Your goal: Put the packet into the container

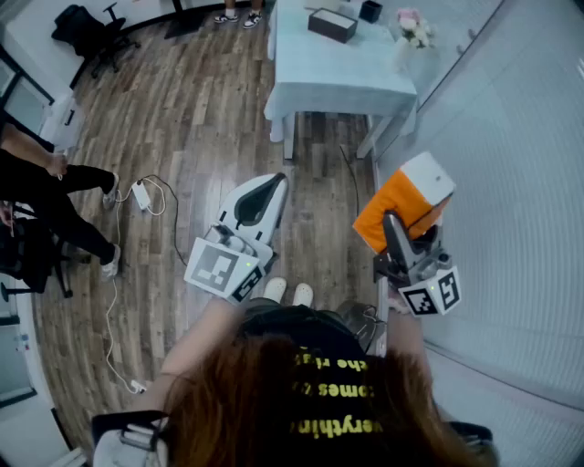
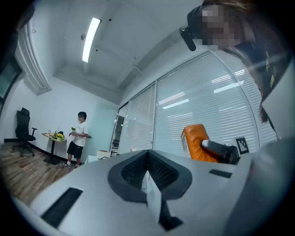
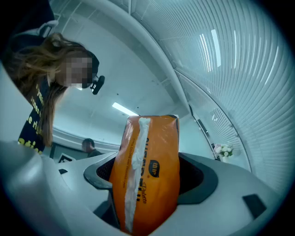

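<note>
An orange packet (image 1: 383, 212) with a white end stands upright between the jaws of my right gripper (image 1: 402, 228), which is shut on it at chest height next to the blinds. In the right gripper view the packet (image 3: 152, 161) fills the gap between the dark pads, its white seam facing the camera. My left gripper (image 1: 259, 197) hangs over the wooden floor, a little to the left of the right one, jaws shut with nothing held. In the left gripper view its dark pads meet (image 2: 150, 177) and the packet (image 2: 195, 140) shows to the right. A dark box (image 1: 331, 25) sits on the far table.
A white table (image 1: 338, 77) with flowers (image 1: 412, 27) stands ahead. Window blinds (image 1: 520, 182) run along the right side. A cable and charger (image 1: 141, 195) lie on the wooden floor. One person stands at the left (image 1: 46, 191), another at the far end (image 2: 78, 138). An office chair (image 1: 91, 32) is far left.
</note>
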A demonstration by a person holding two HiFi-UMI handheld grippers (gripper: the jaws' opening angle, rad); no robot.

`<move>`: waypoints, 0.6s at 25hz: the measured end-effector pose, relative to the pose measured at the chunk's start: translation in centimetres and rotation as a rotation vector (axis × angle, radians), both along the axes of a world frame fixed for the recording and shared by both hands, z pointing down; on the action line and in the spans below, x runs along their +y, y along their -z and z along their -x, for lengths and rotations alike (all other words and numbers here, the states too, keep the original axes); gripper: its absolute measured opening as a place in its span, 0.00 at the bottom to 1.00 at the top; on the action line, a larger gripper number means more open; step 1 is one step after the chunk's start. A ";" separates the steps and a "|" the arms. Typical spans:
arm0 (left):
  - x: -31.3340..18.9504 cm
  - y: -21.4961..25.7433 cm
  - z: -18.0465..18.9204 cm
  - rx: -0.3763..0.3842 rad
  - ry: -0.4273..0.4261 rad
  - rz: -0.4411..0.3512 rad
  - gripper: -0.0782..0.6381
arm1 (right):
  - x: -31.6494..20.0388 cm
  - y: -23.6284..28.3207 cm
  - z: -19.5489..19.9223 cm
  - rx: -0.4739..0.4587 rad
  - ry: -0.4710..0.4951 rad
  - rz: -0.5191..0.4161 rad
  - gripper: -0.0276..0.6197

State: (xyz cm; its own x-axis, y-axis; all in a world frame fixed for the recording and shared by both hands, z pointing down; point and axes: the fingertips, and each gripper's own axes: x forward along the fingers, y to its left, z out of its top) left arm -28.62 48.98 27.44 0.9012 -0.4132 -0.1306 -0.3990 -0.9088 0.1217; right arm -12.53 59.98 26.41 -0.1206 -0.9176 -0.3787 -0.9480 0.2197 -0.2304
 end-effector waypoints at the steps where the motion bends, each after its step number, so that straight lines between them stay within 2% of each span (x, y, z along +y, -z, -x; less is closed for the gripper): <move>1: -0.2 0.0 0.0 -0.001 0.003 0.000 0.11 | -0.1 -0.1 0.0 0.021 -0.020 0.009 0.62; 7: -0.9 -0.3 0.3 -0.021 0.028 -0.007 0.11 | -1.1 -1.1 0.8 0.092 -0.048 0.052 0.62; 11: -0.9 -0.4 0.4 -0.036 0.042 -0.026 0.11 | -1.6 -1.2 1.2 0.096 -0.036 0.055 0.62; 15: -0.9 -0.3 -1.1 -0.043 0.054 -0.036 0.11 | -1.9 -1.0 0.0 0.103 -0.027 0.051 0.62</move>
